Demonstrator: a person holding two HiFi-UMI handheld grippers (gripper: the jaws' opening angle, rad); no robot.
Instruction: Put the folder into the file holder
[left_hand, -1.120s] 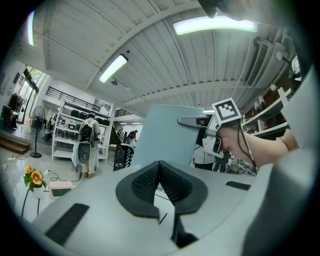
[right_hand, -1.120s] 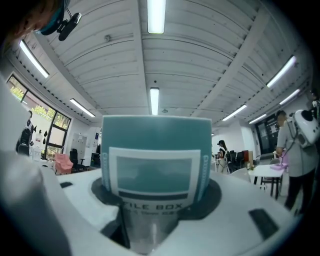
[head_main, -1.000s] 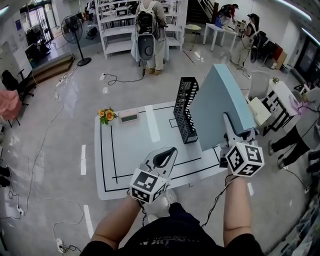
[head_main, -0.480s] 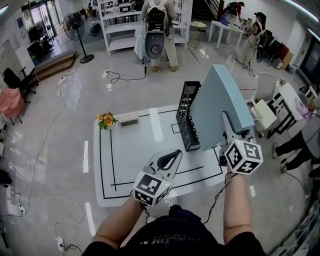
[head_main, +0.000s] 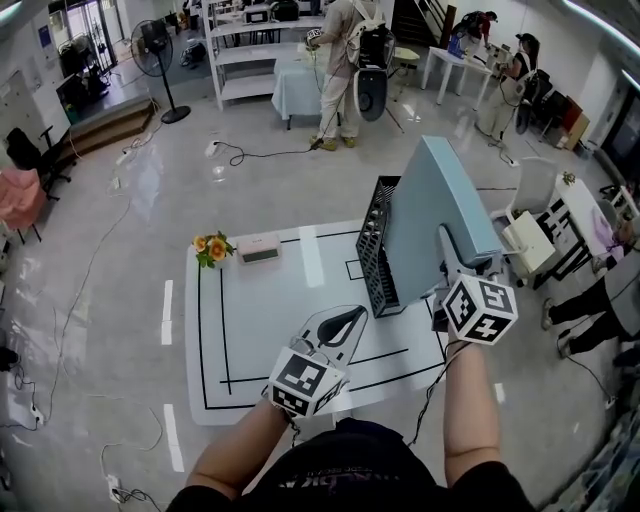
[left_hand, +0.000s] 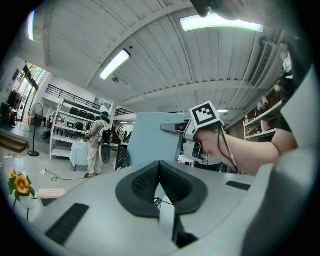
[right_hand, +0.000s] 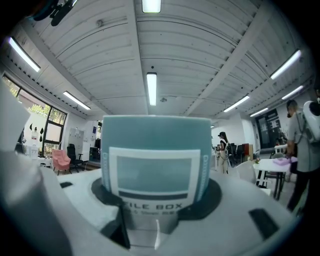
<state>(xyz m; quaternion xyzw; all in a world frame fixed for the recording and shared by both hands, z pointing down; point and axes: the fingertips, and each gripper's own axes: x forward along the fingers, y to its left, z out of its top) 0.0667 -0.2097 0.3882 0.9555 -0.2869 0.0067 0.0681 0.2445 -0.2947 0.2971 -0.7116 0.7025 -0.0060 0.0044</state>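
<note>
The white bench (head_main: 255, 320) fills the middle of the head view, marked with black lines. At centre right, above it, the pale blue folder (head_main: 432, 215) stands upright on edge, probably so that it can slide straight down into a slot. The black mesh file holder (head_main: 374, 252) stands on the bench just left of the folder, partly covered by it in the picture. The right gripper (head_main: 450, 250) clamps the folder's labelled spine, which fills the gap between its widely spread jaws. The left gripper (head_main: 345, 320), at lower centre, has its jaws pressed together on nothing, perhaps free to steady the holder.
</note>
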